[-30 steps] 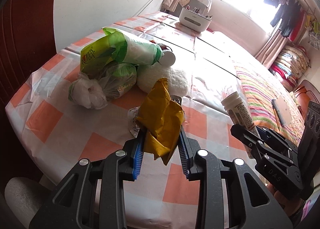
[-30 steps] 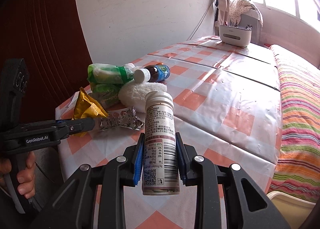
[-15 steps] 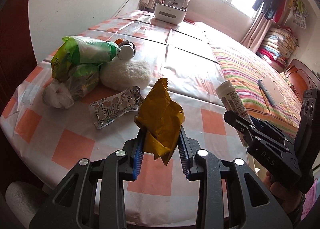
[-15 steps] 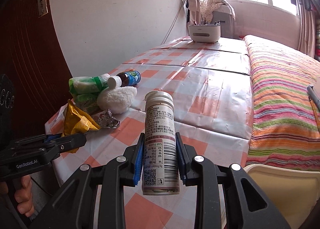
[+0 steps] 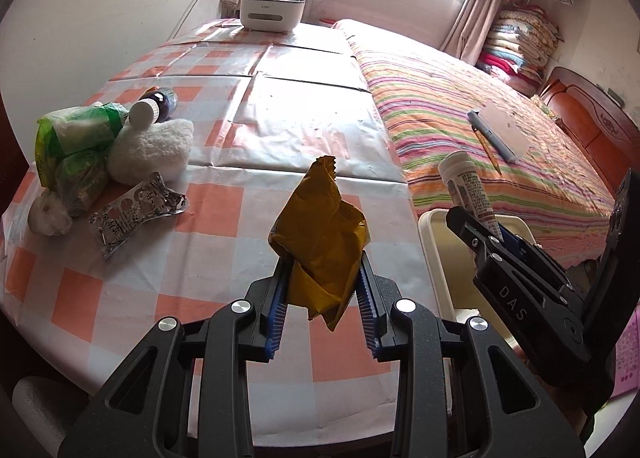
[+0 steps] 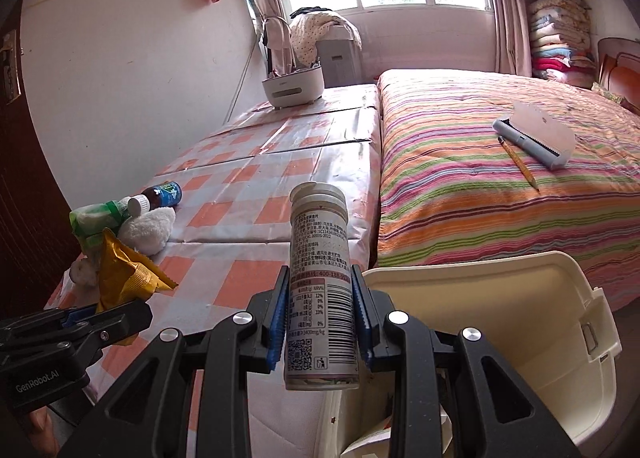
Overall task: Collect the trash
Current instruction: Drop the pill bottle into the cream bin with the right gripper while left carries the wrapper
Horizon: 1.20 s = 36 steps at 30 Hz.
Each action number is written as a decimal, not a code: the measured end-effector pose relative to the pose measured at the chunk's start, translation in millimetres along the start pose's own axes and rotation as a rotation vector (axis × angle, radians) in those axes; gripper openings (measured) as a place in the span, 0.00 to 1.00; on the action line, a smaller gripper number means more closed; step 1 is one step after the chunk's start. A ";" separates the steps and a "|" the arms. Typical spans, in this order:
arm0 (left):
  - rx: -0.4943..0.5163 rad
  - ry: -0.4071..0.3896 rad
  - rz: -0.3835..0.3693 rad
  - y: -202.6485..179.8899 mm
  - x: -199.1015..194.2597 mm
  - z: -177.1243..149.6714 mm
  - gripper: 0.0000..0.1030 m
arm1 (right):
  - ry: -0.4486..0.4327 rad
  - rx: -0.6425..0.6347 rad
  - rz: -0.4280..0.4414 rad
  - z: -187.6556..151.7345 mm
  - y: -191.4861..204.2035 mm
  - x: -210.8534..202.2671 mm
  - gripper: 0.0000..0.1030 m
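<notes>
The right tool [image 6: 320,332] clamps an upright bottle [image 6: 320,282]; the bin [image 6: 532,342] opens just right of it at lower right, nearer this hand. The left tool [image 5: 322,296] pinches a yellow wrapper [image 5: 320,242] over the table [image 5: 224,217], bin at its right.

The wrapper [image 5: 322,236] between the left gripper's [image 5: 323,290] ribbed blue pads [image 5: 276,314] is crinkled, matt yellow film. The bottle [image 6: 320,278] in the right gripper [image 6: 320,322] is smooth plastic with a printed paper label. Beyond both, the tablecloth [image 5: 248,193] is glossy, creased plastic. Beside the right gripper, the bin [image 6: 520,322] is smooth cream plastic.
</notes>
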State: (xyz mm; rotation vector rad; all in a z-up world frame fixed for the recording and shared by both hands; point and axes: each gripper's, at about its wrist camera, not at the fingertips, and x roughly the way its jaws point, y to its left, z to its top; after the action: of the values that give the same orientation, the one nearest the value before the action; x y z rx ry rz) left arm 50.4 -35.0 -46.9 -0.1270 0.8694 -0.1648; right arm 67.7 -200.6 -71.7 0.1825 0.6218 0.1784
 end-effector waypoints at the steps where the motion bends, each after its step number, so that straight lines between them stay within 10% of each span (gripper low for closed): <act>1: 0.009 0.002 -0.001 -6.0 1.2 -0.8 0.30 | -0.006 0.009 -0.019 -1.2 -3.8 -2.0 0.27; 27: 0.155 0.038 -0.058 -99.3 17.4 -4.0 0.30 | -0.019 0.168 -0.264 -23.3 -80.2 -28.4 0.28; 31: 0.166 0.045 -0.063 -104.7 19.6 -4.5 0.30 | -0.049 0.201 -0.284 -23.6 -85.6 -34.7 0.65; 36: 0.174 0.052 -0.063 -109.0 22.3 -6.6 0.30 | -0.100 0.257 -0.284 -22.8 -94.9 -45.1 0.67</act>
State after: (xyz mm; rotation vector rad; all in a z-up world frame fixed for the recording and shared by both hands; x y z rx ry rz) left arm 49.4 -146.5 -48.4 0.0130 0.8997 -0.3027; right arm 28.6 -299.8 -85.8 0.3460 0.5632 -0.1852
